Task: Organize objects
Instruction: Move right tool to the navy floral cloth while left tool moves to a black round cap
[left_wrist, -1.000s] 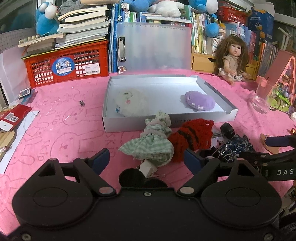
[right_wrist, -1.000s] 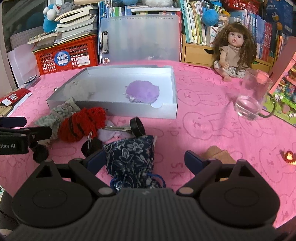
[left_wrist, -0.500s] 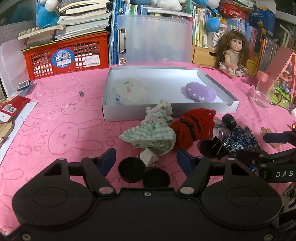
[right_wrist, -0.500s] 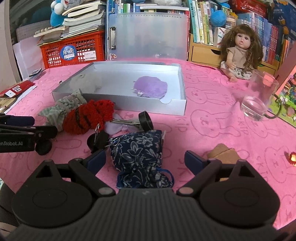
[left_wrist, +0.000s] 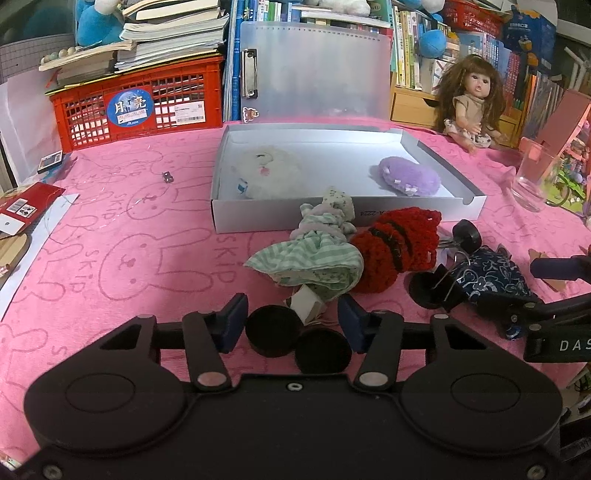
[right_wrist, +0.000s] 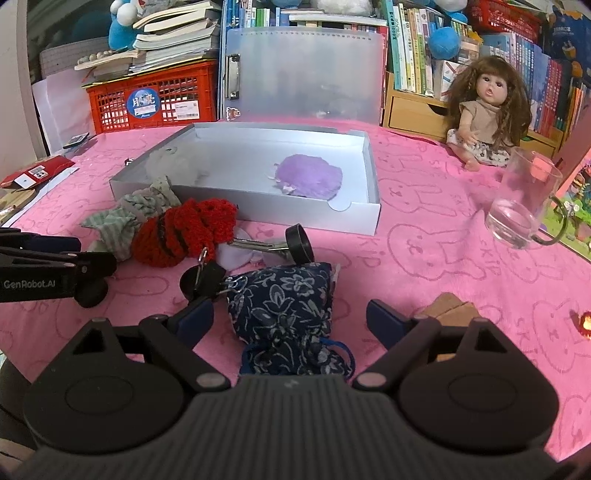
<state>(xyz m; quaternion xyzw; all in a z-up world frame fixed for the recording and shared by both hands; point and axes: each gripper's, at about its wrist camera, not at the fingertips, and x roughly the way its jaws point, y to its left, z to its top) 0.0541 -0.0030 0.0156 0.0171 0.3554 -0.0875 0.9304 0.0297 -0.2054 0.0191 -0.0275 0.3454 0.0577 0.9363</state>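
two hand-held grippers sit low over my pink worktop (left_wrist: 110, 206), the biggest thing in view. next in size, the shallow grey box (left_wrist: 436, 201) lies open near the middle, with a white plush (left_wrist: 266, 171) at its left end and a purple plush (left_wrist: 410, 179) at its right. just in front of the box, on the cloth, i see a green striped doll dress (left_wrist: 314, 258) touching a red knitted piece (left_wrist: 399, 247), and to the right of those a navy floral pouch (right_wrist: 284, 310). the right hand-held gripper (right_wrist: 290, 319) straddles that pouch with its jaws wide, pads clear of the fabric on both sides. the left hand-held gripper (left_wrist: 291, 321) has just been closing; its jaws are partly drawn in around two small black round discs (left_wrist: 271, 330) and a white tag below the dress, and i can't see the pads pressing on either. a clear glass mug (right_wrist: 524, 199) stands well off to the right, near a seated doll (right_wrist: 484, 110).
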